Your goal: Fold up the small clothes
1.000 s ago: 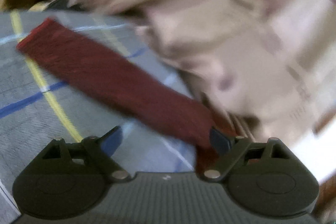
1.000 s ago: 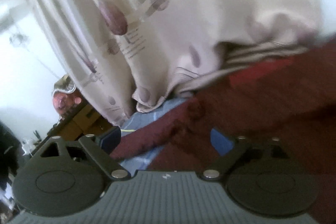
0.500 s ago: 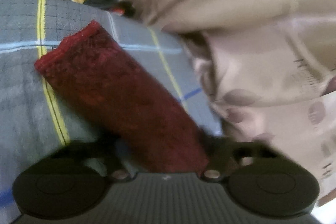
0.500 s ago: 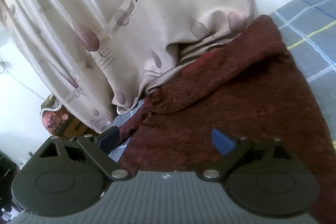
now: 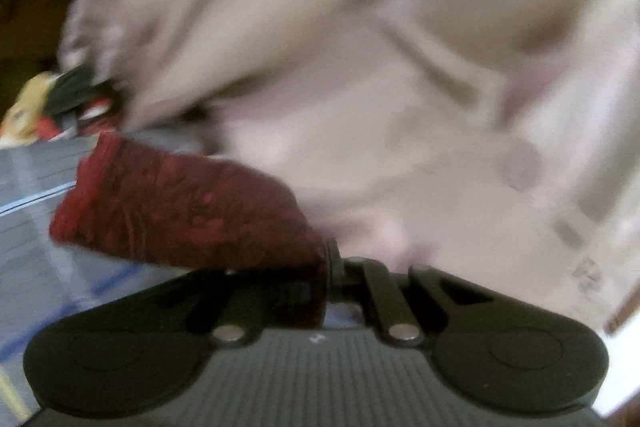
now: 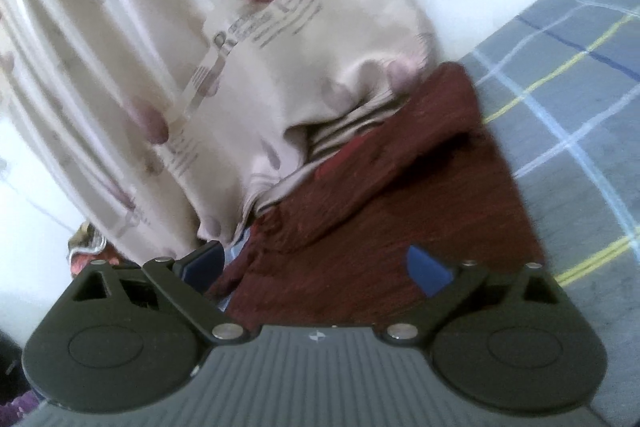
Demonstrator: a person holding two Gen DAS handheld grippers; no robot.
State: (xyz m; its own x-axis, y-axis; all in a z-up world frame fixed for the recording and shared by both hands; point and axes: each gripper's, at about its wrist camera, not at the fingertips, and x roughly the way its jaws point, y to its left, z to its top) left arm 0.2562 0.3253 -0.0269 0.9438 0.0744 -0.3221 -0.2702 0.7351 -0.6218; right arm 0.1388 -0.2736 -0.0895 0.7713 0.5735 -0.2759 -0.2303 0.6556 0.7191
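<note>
- Grey plaid bedsheet (image 6: 580, 155) carries the dark red knitted garment (image 6: 420, 195) beside a cream printed curtain (image 6: 160, 67).
- Left tongs (image 5: 326, 267) are clamped on its sleeve (image 5: 180, 211); lay that flat across the body.
- Right tongs (image 6: 316, 263) gape, pads clear of cloth, with a bunched fold between them needing smoothing.

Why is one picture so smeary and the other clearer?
Left wrist view: heavy motion blur smears the beige curtain; the maroon cloth stays fairly sharp. Right wrist view: milder blur, curtain print partly readable, checked sheet crisp; fisheye bends its lines.
</note>
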